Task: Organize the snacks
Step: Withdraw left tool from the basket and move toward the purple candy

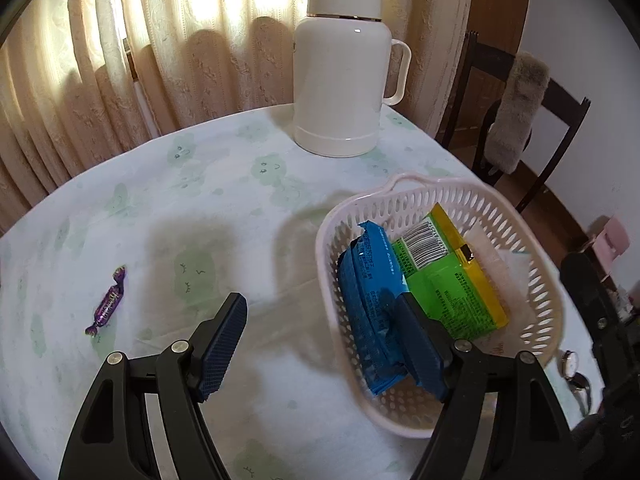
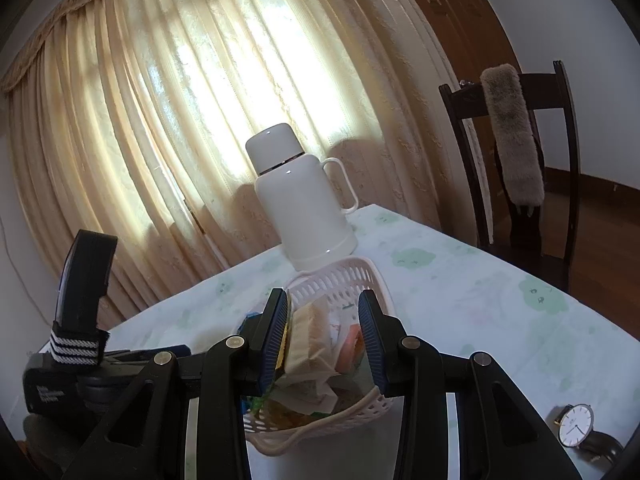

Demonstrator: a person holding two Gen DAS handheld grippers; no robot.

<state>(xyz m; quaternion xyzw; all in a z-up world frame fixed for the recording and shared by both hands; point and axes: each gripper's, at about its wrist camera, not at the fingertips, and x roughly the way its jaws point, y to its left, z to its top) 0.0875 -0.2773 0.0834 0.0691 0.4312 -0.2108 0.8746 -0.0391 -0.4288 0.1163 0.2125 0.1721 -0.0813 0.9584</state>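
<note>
Looks down along the left gripper [image 1: 320,300] onto a table [image 1: 200,184] under a pale cloth printed with green clouds. Stands wide open with nothing clamped: one blue pad over bare cloth, the other inside a pink slotted basket [image 1: 536,280], just above a blue snack packet [image 1: 368,304]. Holds, in that basket, the blue packet along the left wall, a green and yellow packet [image 1: 452,280] beside and touching it with its barcode up, and a white wrapper [image 1: 516,268] against the right side. Leaves one purple wrapped candy [image 1: 107,307] alone on the cloth, well apart from the basket, to the far left. Places a tall white thermos jug [image 1: 340,80] upright at the table's far edge, before cream curtains [image 1: 180,60].

Looks forward along the right gripper [image 2: 323,298], poised over the same basket with its pads partly closed. Frames a cream and orange packet [image 2: 308,340] between those pads, close against the left one; cannot tell whether gripped or merely lying in the basket beneath. Shows a wristwatch [image 2: 575,426] with a white face lying on the cloth at lower right, and a dark wooden chair [image 2: 568,128] with a grey furry cover past the table.
</note>
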